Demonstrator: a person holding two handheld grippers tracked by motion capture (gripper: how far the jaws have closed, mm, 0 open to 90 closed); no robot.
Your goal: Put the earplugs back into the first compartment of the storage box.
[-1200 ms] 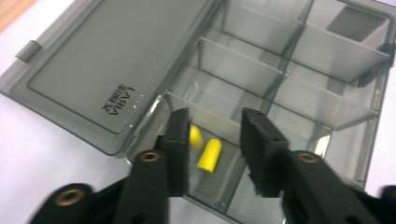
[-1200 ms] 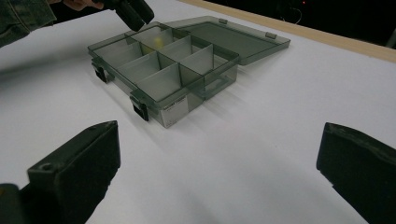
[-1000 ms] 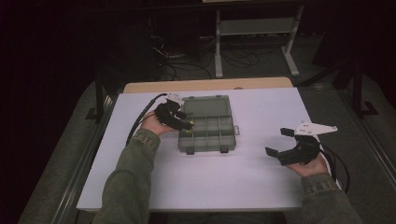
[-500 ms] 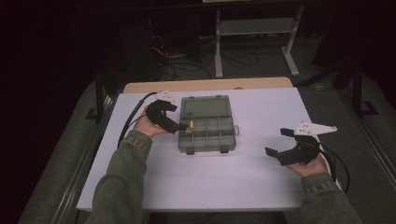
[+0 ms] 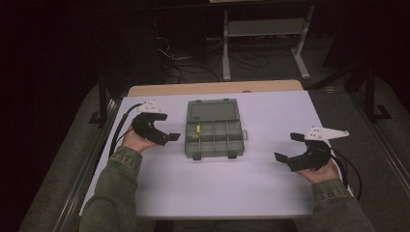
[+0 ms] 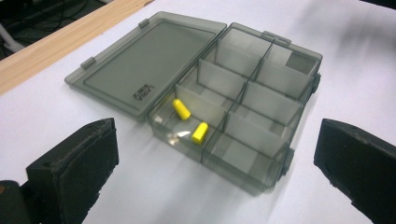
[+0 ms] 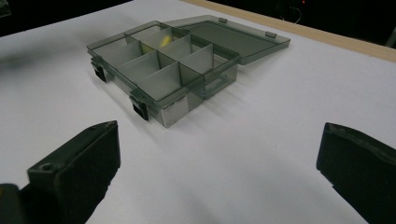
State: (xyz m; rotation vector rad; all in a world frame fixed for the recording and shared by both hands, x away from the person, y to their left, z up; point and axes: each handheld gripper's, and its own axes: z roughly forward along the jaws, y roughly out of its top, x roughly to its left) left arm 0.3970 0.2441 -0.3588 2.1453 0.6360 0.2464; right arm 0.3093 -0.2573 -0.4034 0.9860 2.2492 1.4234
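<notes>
Yellow plugs (image 6: 187,121) are seen dropped in the box (image 5: 213,128), the left gripper (image 5: 167,133) at nine o'clock, jaws just opened and empty; another piece is judged needed next.

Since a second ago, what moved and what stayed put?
The left gripper pulled back off the open organizer box toward the table's left side. Its jaws have just been opening and are empty now; two yellow pieces lie in a corner compartment. The right gripper, open, and the box stayed where they were.
</notes>
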